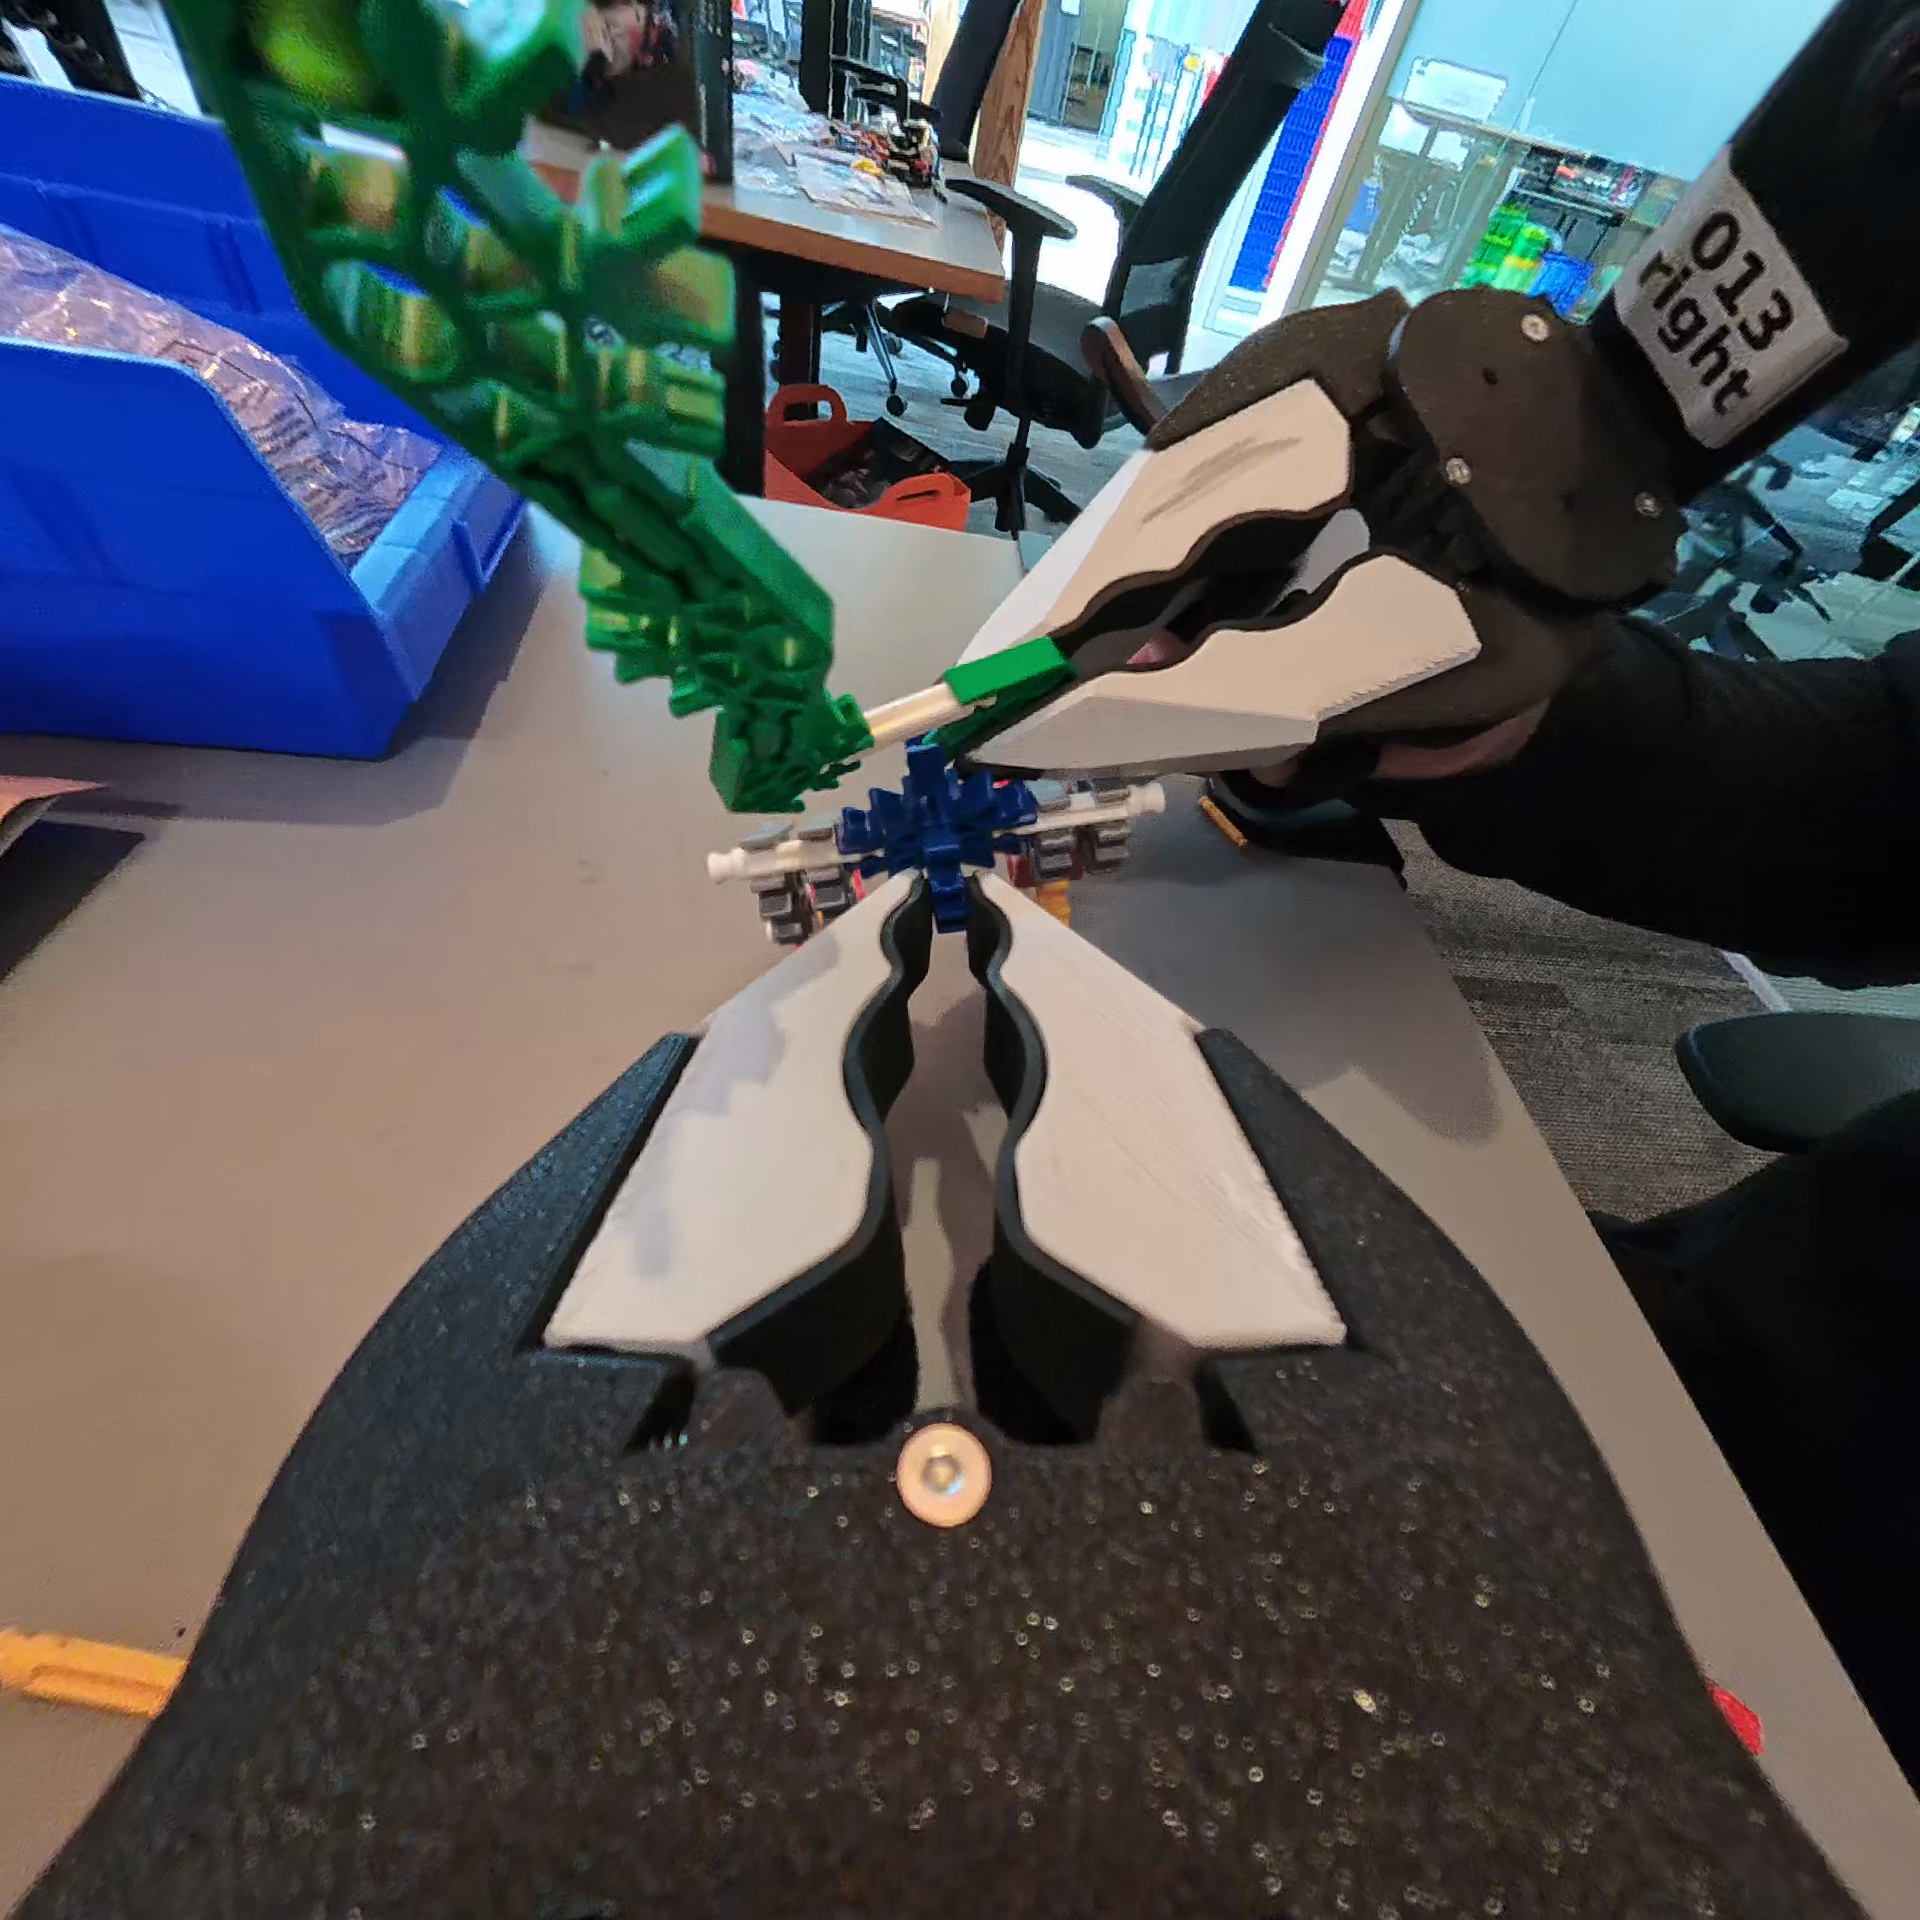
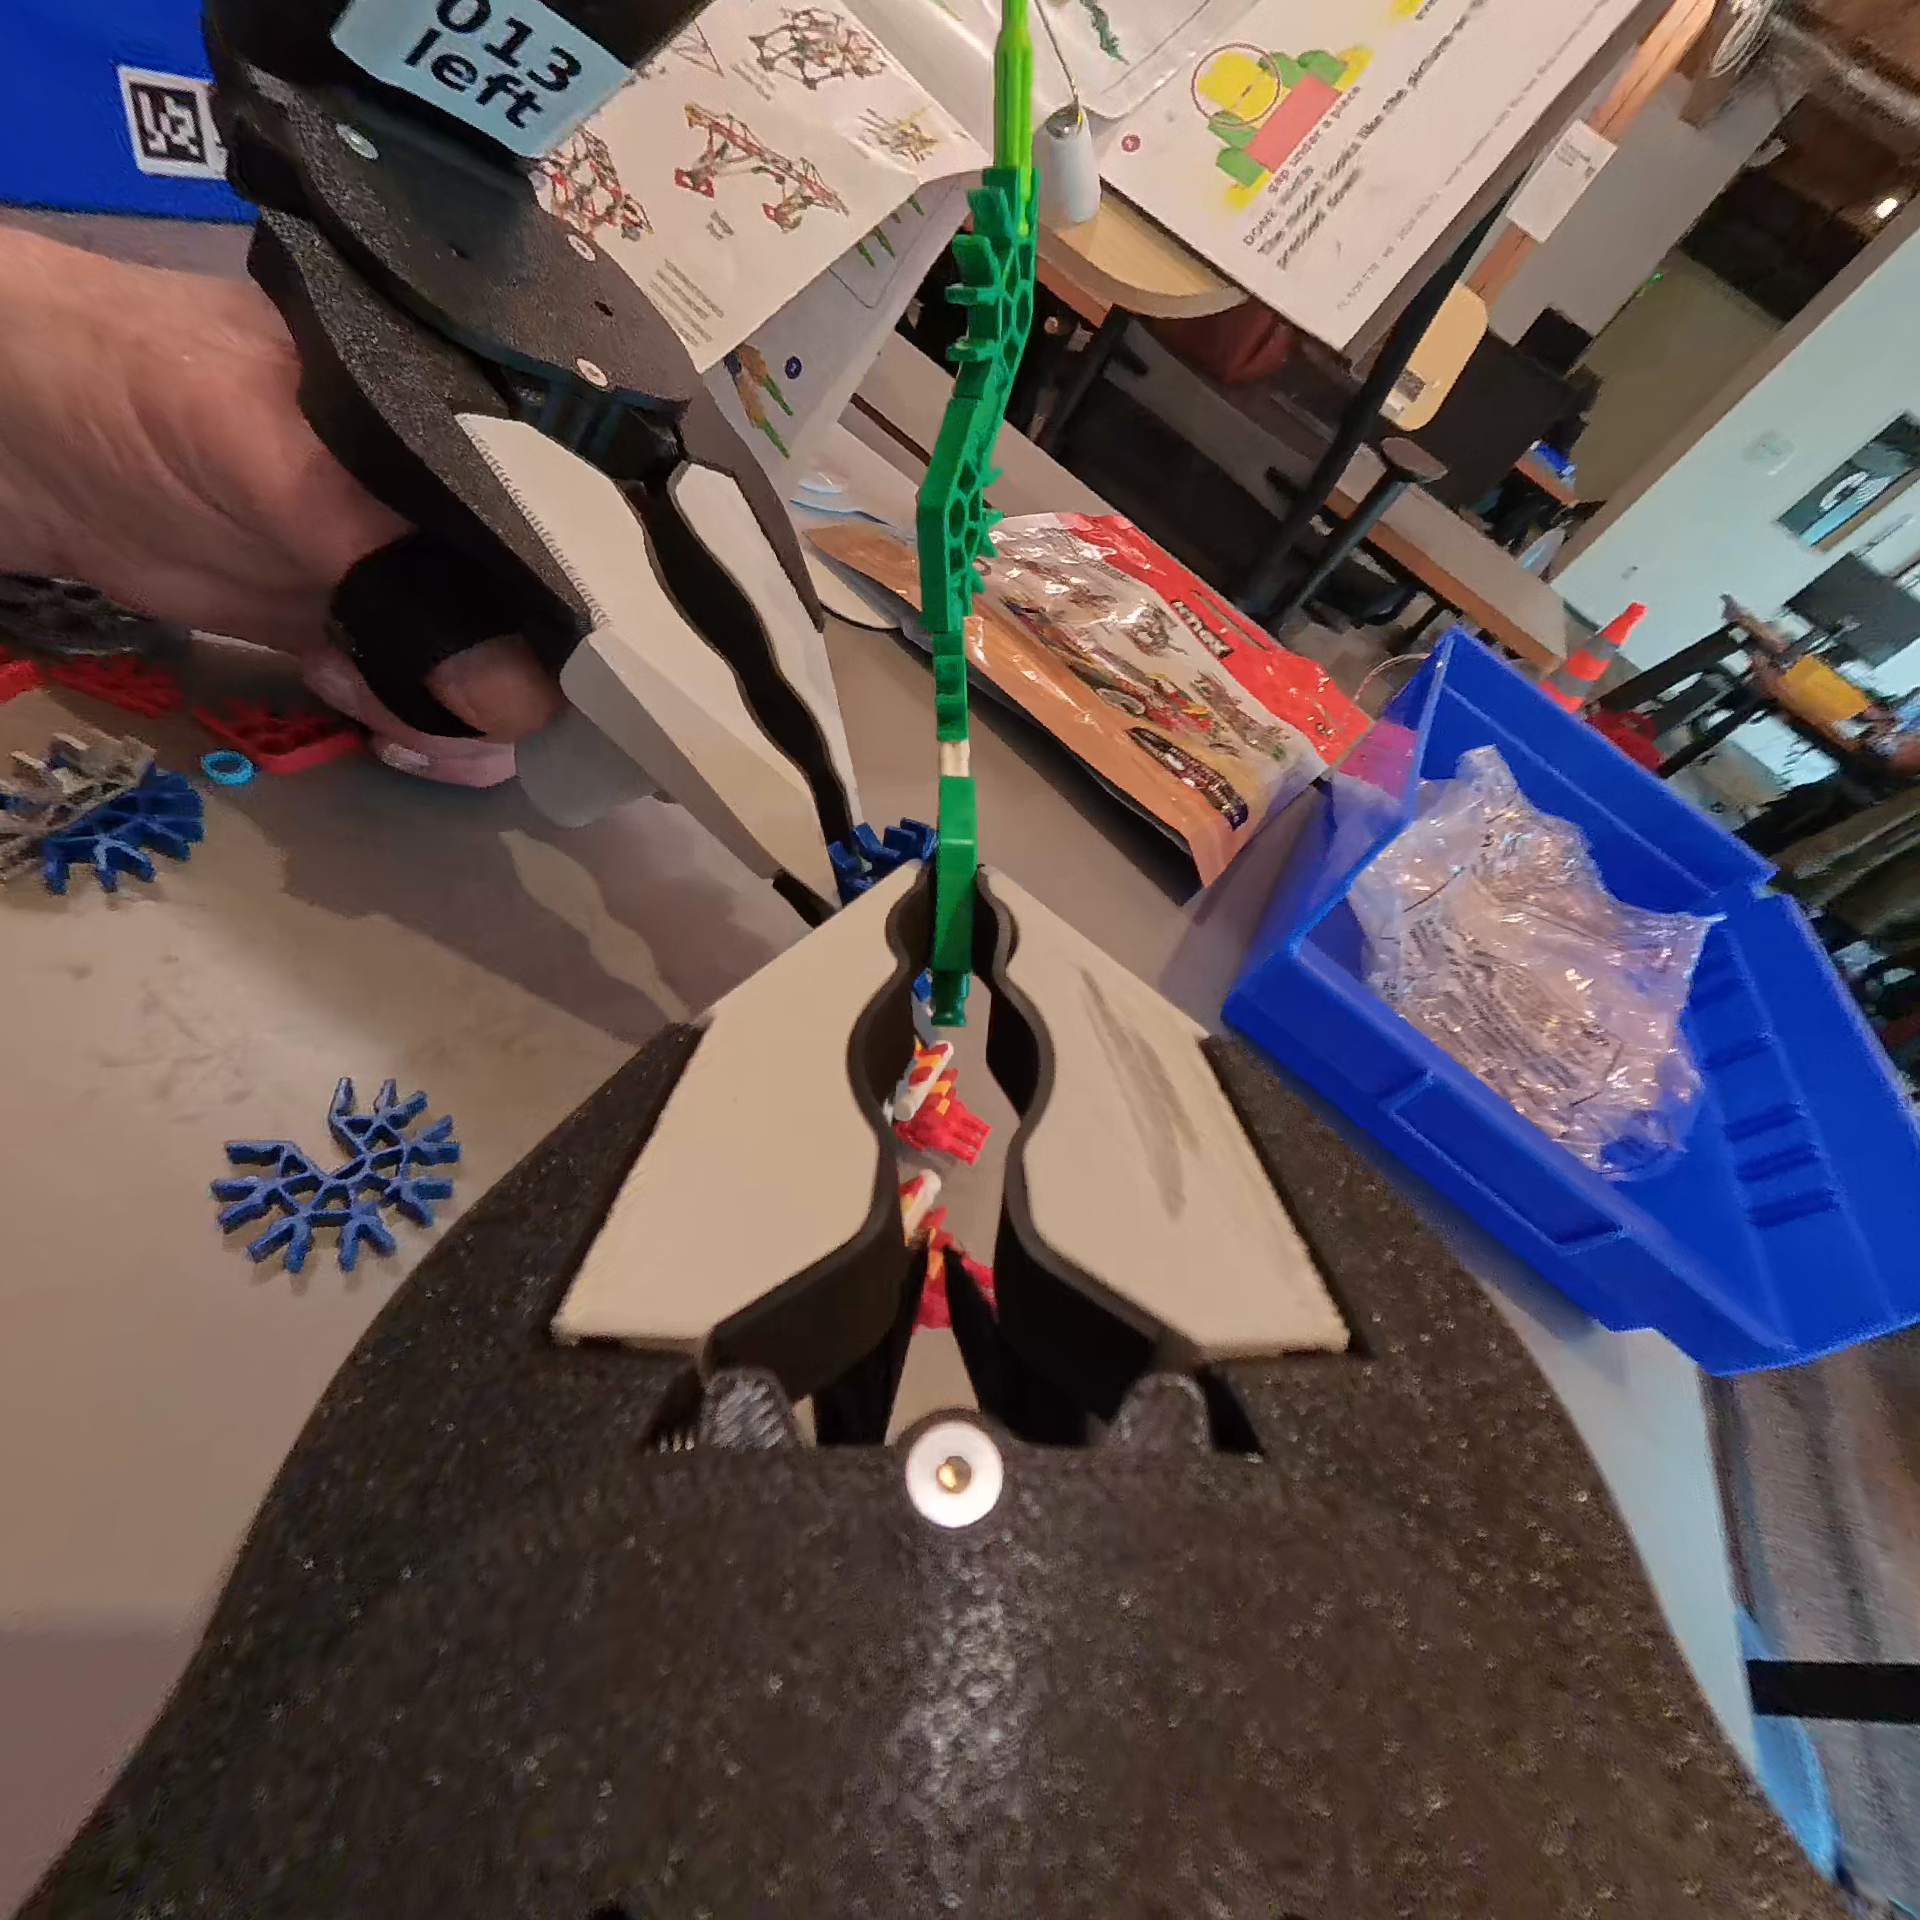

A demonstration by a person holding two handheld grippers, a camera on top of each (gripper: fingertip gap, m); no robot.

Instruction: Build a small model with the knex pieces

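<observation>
My left gripper [image 1: 945,899] is shut on a blue snowflake connector [image 1: 935,821] that sits in a small model of white rods [image 1: 769,857] and grey, red and yellow pieces on the grey table [image 1: 312,1039]. My right gripper [image 2: 951,883] is shut on the green end piece [image 2: 954,883] of a long chain of green connectors [image 2: 971,447] that rises upward. In the left wrist view the right gripper [image 1: 977,712] comes from the right, holding the green chain [image 1: 540,343] just above the blue connector. The left gripper [image 2: 821,883] shows in the right wrist view.
A blue bin [image 1: 208,520] with a clear plastic bag [image 2: 1527,966] stands beside the model. Loose blue snowflake connectors [image 2: 338,1179] and red pieces [image 2: 281,732] lie on the table. A parts bag [image 2: 1132,665] and instruction sheets [image 2: 769,166] lie behind. A yellow piece [image 1: 83,1673] lies near the table edge. Only a small space, under 4 cm, lies between the two pairs of fingers.
</observation>
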